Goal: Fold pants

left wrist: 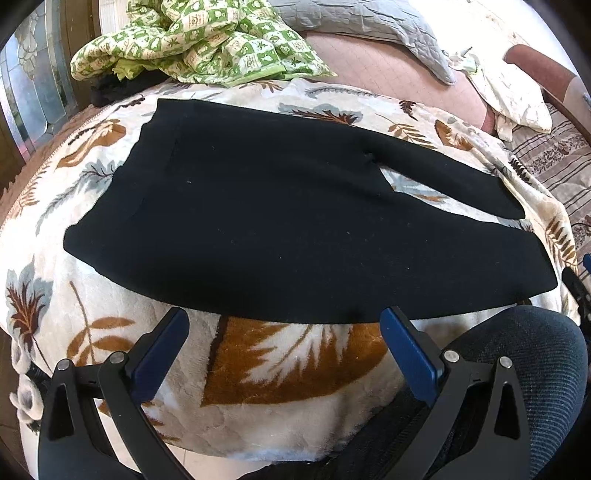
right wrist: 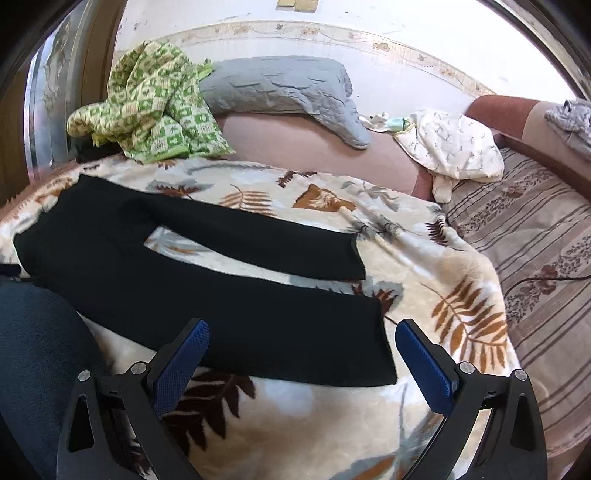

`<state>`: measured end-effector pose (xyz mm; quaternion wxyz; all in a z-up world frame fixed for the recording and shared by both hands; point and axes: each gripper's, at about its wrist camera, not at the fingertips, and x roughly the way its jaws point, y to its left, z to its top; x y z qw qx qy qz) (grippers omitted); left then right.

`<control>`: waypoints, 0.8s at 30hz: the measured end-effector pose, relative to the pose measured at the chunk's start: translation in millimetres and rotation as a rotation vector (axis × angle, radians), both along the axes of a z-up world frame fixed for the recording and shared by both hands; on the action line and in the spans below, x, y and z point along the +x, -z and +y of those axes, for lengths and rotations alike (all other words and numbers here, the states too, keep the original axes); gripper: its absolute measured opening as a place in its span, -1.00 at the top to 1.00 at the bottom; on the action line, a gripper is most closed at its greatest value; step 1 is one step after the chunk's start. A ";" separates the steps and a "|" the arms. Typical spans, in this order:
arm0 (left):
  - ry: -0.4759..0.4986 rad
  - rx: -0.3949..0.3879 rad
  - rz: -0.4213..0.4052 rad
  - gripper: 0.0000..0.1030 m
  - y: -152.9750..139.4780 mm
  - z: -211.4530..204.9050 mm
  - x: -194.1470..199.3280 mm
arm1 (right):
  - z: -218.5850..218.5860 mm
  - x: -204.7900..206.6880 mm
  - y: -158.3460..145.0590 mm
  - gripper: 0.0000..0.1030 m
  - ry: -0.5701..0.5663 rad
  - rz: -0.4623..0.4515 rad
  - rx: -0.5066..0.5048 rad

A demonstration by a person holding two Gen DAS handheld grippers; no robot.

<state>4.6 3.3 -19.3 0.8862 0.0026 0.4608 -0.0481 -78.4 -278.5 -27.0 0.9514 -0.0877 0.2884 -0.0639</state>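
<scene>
Black pants (left wrist: 280, 229) lie flat and spread out on a cream leaf-print blanket (left wrist: 295, 365), waistband at the left, two legs running right. In the right wrist view the pants (right wrist: 207, 295) show both leg ends, the near leg's hem just ahead of the fingers. My left gripper (left wrist: 286, 321) is open and empty, just short of the pants' near edge. My right gripper (right wrist: 301, 330) is open and empty, hovering over the near leg close to its hem.
A green checked quilt (left wrist: 199, 40) and a grey pillow (left wrist: 369, 29) lie at the back of the bed. A white patterned cloth (right wrist: 450, 147) lies at the back right on a striped mattress (right wrist: 535, 251). A dark blue chair back (left wrist: 535, 369) sits between the grippers.
</scene>
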 end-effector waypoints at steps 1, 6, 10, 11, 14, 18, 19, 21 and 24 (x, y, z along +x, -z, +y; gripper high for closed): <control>-0.002 0.008 -0.006 -1.00 -0.3 -1.3 0.4 | -1.0 0.0 -0.5 -0.97 -0.002 -0.003 0.010; -0.004 -0.011 0.012 -1.00 3.8 1.0 3.5 | -1.7 6.1 2.2 -0.97 -0.015 0.021 0.052; -0.004 -0.032 0.036 -1.00 8.1 3.2 6.1 | 0.6 9.2 4.7 -0.97 -0.032 0.035 0.073; -0.005 -0.032 0.038 -1.00 8.4 3.2 6.1 | 1.7 9.6 4.9 -0.97 -0.031 0.033 0.072; -0.007 -0.017 0.033 -1.00 7.9 1.6 5.8 | 1.1 11.2 5.7 -0.97 -0.029 0.037 0.079; -0.005 -0.023 0.036 -1.00 8.4 1.1 5.5 | 0.1 13.5 6.3 -0.97 -0.031 0.046 0.097; -0.004 -0.025 0.037 -1.00 8.6 1.0 5.9 | 0.4 13.8 6.3 -0.97 -0.033 0.046 0.099; -0.004 -0.024 0.035 -1.00 8.4 1.0 5.9 | 1.5 14.1 7.0 -0.97 -0.035 0.047 0.099; -0.005 -0.021 0.030 -1.00 8.2 1.3 6.2 | 1.9 14.3 7.4 -0.97 -0.034 0.044 0.098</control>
